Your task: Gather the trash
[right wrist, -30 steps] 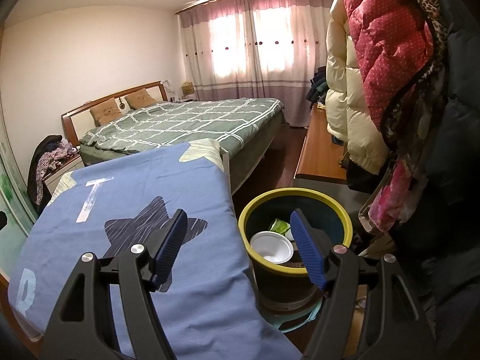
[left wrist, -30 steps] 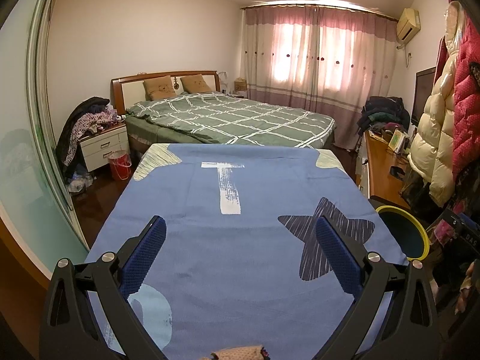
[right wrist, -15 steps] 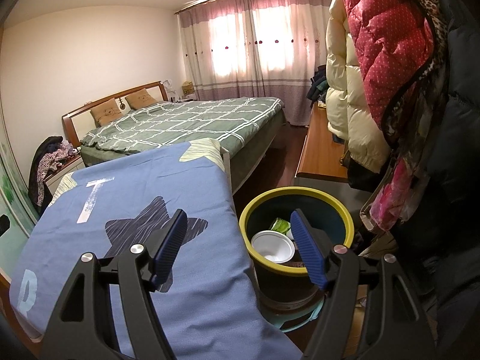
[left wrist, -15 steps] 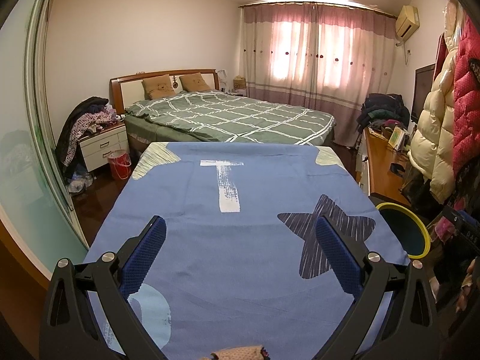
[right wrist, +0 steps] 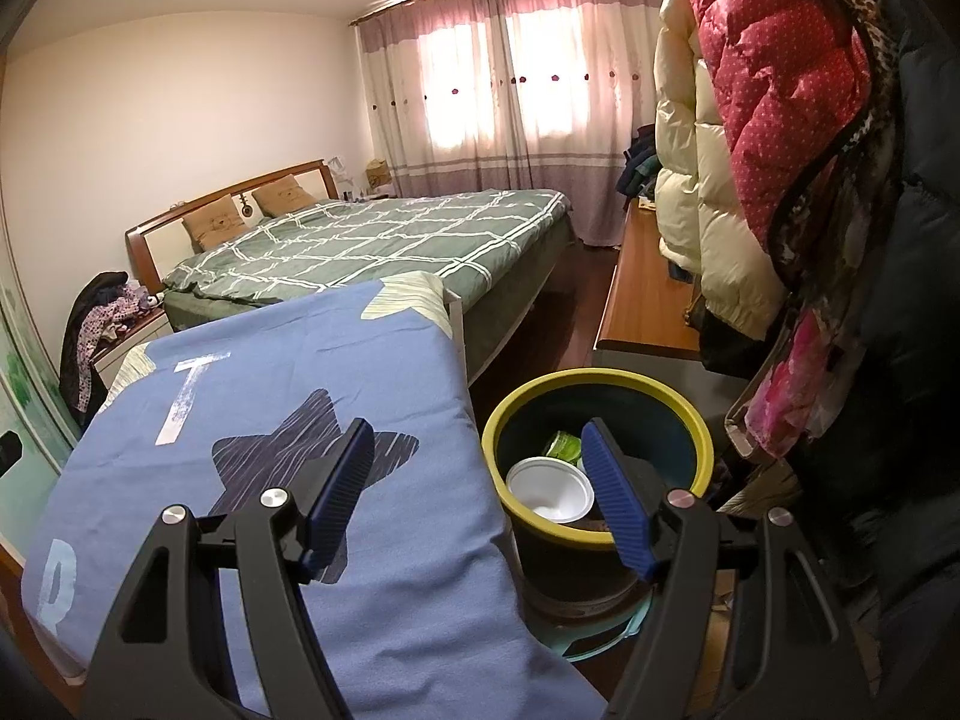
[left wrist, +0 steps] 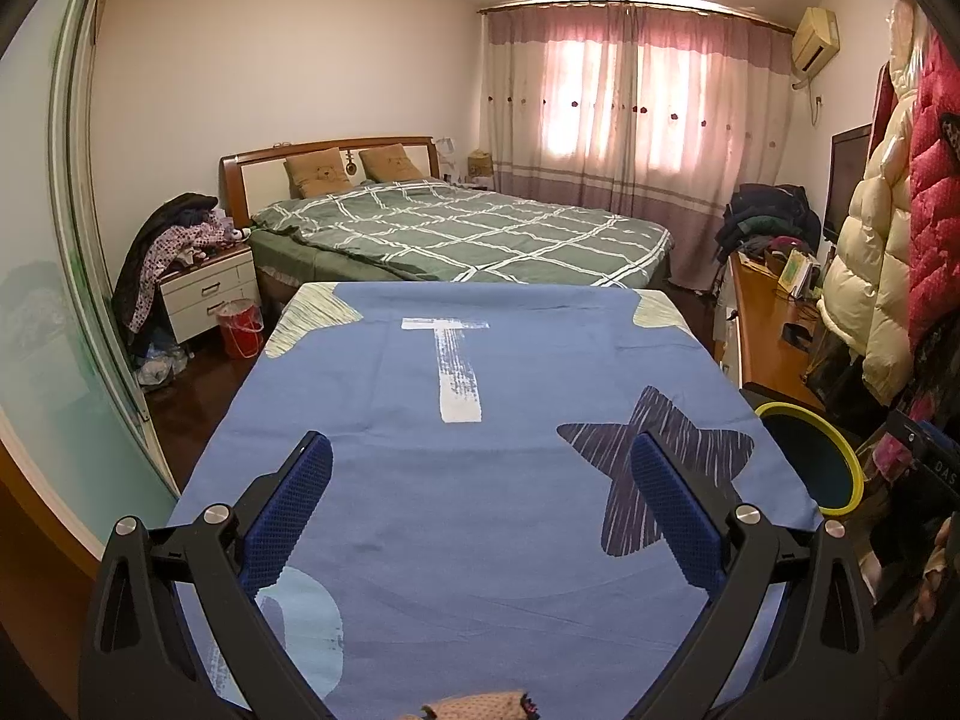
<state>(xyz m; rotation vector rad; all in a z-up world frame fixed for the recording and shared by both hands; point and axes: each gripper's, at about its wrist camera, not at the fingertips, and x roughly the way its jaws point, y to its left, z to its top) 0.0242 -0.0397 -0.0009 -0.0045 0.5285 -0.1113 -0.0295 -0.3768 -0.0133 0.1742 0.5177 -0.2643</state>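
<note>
Right wrist view: right gripper (right wrist: 477, 486) gapes empty above the yellow-rimmed bin (right wrist: 600, 381); left gripper (left wrist: 480, 507) likewise.

right gripper (right wrist: 477, 462): empty, wide | bin (right wrist: 606, 381): white cup (right wrist: 549, 487) inside

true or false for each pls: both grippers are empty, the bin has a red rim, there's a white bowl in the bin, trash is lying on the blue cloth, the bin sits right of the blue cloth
1. Both grippers are empty. True: the left gripper and the right gripper stand open with nothing between them.
2. The bin has a red rim. False: its rim is yellow.
3. A white bowl lies in the bin. True.
4. Trash lies on the blue cloth. False: no trash shows on it, only printed shapes.
5. The bin sits right of the blue cloth. True.
</note>
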